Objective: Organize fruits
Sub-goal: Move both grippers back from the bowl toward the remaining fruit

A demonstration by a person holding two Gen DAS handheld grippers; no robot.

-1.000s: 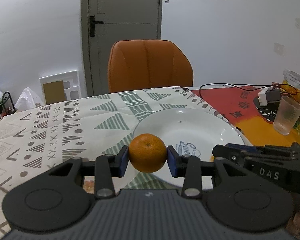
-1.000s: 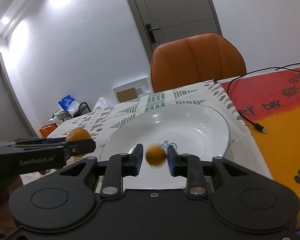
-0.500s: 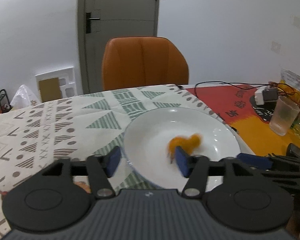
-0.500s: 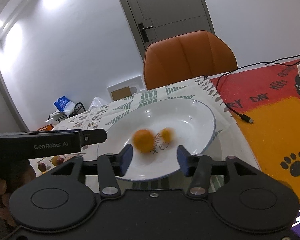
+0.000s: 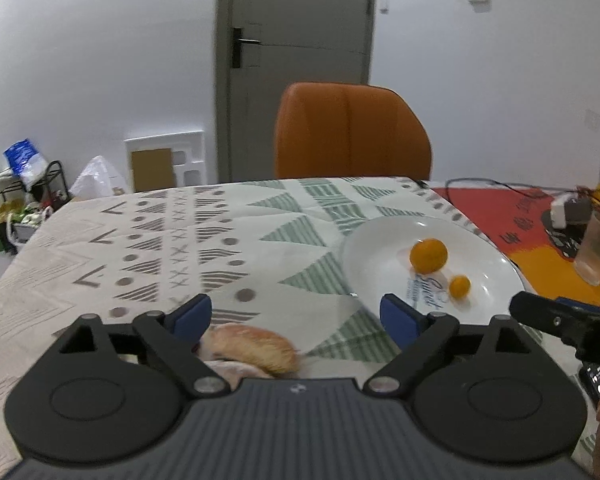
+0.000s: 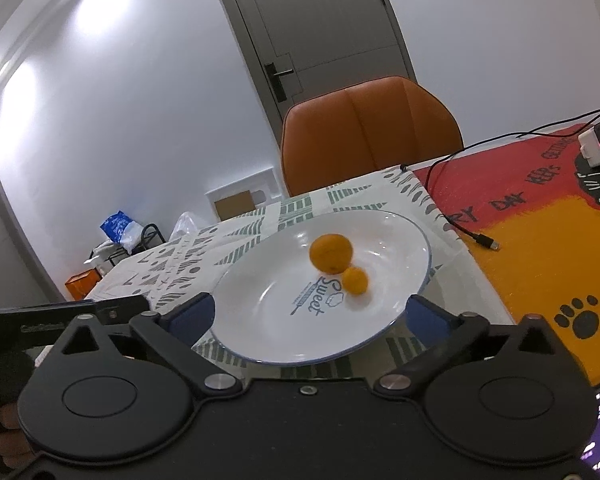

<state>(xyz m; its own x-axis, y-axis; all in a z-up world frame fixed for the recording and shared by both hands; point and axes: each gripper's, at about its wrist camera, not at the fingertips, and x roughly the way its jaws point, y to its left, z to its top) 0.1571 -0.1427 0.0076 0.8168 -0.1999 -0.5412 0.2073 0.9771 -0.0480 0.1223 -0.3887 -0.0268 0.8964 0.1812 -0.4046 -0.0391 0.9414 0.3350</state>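
A white plate (image 5: 496,280) (image 6: 380,320) sits on the patterned tablecloth. In it lie a large orange (image 5: 428,255) (image 6: 331,253) and a small orange fruit (image 5: 459,286) (image 6: 355,281), side by side. My left gripper (image 5: 296,316) is open and empty, left of the plate. A pale pink-yellow fruit (image 5: 252,348) lies on the cloth just under its left finger. My right gripper (image 6: 310,314) is open and empty, low over the plate's near rim. The right gripper's body shows in the left wrist view (image 5: 568,324).
An orange chair (image 5: 352,136) stands at the table's far side. A red and orange mat (image 6: 540,248) lies right of the plate, with a black cable (image 6: 460,224), a charger (image 5: 568,208) and a frosted cup (image 5: 598,250).
Both grippers opened. The large orange dropped from the left gripper and the small fruit from the right gripper into the plate. The left gripper then moved left, away from the plate.
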